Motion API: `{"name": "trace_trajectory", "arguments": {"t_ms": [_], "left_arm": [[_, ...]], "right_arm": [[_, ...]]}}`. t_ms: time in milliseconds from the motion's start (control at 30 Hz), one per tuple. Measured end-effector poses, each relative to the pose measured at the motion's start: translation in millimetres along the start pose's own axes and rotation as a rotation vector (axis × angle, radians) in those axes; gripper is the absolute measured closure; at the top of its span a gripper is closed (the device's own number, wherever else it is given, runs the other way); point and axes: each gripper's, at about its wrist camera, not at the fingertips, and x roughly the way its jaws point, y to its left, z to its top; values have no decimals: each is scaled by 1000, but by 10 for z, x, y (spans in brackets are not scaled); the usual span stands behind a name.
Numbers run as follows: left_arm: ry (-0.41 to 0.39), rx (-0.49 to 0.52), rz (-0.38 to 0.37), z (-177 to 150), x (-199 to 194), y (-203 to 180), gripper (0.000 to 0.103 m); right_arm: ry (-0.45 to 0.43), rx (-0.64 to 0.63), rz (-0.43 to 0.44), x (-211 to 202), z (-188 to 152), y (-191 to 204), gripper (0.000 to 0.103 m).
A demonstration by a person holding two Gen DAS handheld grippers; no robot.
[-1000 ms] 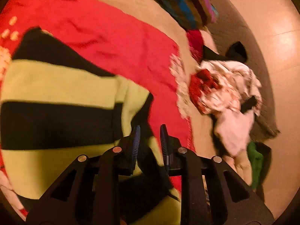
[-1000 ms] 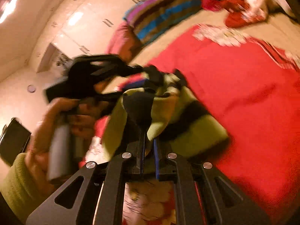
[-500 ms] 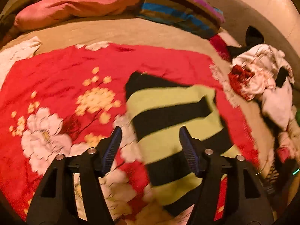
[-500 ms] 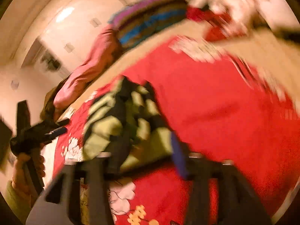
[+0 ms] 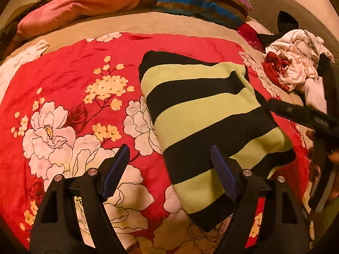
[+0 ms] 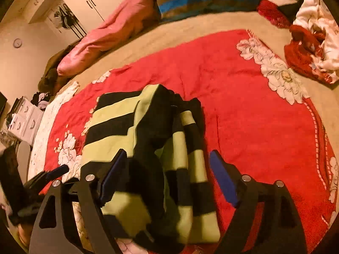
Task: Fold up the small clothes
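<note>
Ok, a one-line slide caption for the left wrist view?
Open left tongs hover over a folded green-and-black striped garment lying on the red floral blanket.

Both the left gripper [image 5: 169,167] and the right gripper [image 6: 167,169] hang with fingers spread wide, holding nothing.

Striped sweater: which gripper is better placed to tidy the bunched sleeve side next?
Probably right. The right gripper hangs open directly over the striped sweater's rumpled sleeve edge, while the left gripper, also open, straddles the smooth edge over the red blanket.
</note>
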Motion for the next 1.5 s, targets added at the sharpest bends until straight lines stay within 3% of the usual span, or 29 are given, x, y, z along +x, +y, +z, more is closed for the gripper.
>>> {"name": "trace_trajectory", "arguments": {"t_ms": [100, 233, 333, 567, 767, 833, 933, 1000, 1067, 1133, 1300, 1333, 1433, 1500], "left_arm": [[7, 15, 16, -13, 35, -33, 30], [10, 11, 13, -13, 64, -40, 29], [15, 7, 14, -9, 81, -35, 27], [16, 0, 23, -11, 99, -12, 27], [3, 0, 4, -32, 35, -44, 26], [3, 12, -2, -43, 31, -84, 24], [20, 8, -13, -66, 108, -117, 22], [39, -1, -17, -85, 201, -121, 20], [46, -1, -16, -103, 258, -134, 18], [48, 6, -9, -113, 282, -139, 18], [15, 15, -1, -80, 197, -107, 17], [10, 9, 1, -60, 194, -90, 16], [27, -22, -5, -5, 269, -26, 11], [36, -32, -27, 29, 352, 1, 9]], "right_arm": [[49, 30, 58, 149, 40, -8, 21], [82, 49, 67, 277, 21, 24, 22], [73, 44, 96, 254, 35, 99, 34], [53, -55, 114, 204, 52, 272, 84], [-21, -127, 121, -90, 52, 303, 88], [-23, -130, 76, -124, 49, 178, 88], [16, -94, 22, 69, -7, -55, 86], [37, -82, 0, 210, -73, -145, 76], [35, -101, -28, 304, -135, -178, 74], [21, -108, -53, 320, -153, -194, 65], [-12, -115, -108, 234, -101, -200, 29], [-5, -122, -114, 244, -88, -215, 27], [41, -111, -81, 347, -54, -299, 22], [79, -58, -14, 452, -33, -410, 20]]}}
